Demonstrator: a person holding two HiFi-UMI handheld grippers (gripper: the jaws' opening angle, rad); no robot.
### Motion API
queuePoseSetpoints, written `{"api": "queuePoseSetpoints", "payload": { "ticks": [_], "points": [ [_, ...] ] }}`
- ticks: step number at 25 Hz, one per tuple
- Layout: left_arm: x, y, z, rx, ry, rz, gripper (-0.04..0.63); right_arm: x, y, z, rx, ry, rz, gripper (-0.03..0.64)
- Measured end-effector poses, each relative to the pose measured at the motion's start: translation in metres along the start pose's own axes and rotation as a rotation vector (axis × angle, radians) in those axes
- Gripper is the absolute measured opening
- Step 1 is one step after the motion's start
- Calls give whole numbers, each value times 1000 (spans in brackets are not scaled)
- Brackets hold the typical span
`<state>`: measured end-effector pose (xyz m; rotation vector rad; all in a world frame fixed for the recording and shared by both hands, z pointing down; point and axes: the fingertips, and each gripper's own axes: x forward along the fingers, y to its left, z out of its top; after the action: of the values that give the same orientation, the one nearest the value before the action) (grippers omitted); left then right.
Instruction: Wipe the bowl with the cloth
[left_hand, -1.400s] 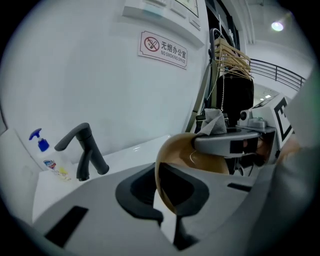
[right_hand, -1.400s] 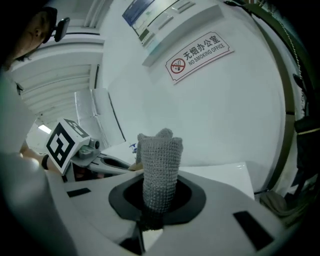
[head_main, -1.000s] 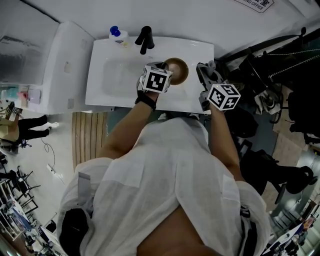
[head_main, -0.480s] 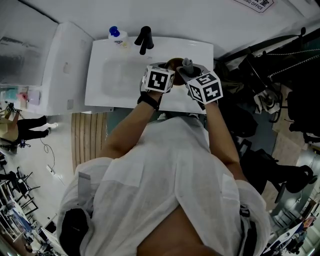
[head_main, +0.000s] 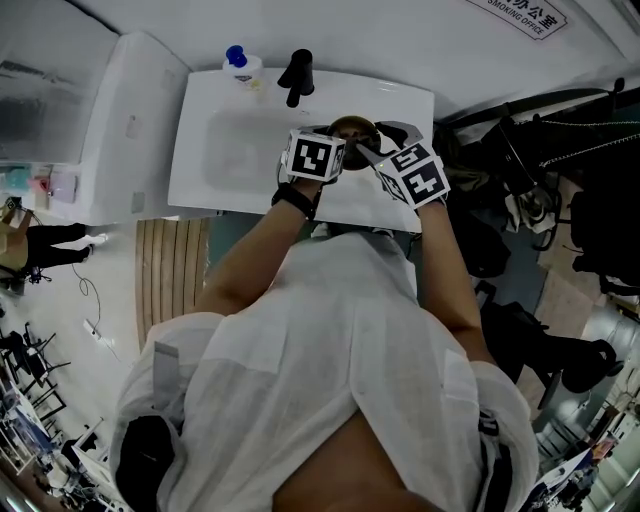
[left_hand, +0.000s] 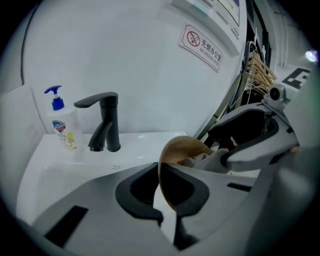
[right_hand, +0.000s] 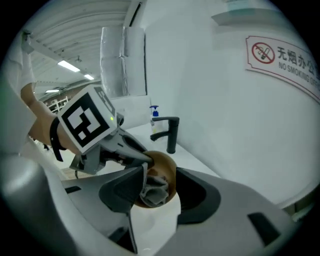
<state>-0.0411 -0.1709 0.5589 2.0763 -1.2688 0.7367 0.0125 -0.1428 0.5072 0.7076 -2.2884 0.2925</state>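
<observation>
Now cloth (right_hand: 152, 190) between just-opened right claw (right_hand: 161, 184)

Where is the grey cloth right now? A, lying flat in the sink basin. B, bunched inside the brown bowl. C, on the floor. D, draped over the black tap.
B: the right gripper view shows the cloth crumpled in the bowl, whose rim the left claw pinches.

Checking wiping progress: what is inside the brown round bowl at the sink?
A crumpled grey cloth lies inside the brown round bowl, between the right gripper's jaws, which have just been opening. The bowl's floor beneath the cloth is covered and cannot be seen.
</observation>
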Motion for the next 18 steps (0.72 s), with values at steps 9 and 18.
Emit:
{"api": "queuePoseSetpoints", "payload": {
  "ticks": [9,18],
  "points": [
    [-4,-19,12,14,-4,-65,29,39,12,-50,-258,347,-69,129],
    [-11,-27,30,-15,-31,-146,38,34,-24,-20,-343,222,-368,43]
  ]
}}
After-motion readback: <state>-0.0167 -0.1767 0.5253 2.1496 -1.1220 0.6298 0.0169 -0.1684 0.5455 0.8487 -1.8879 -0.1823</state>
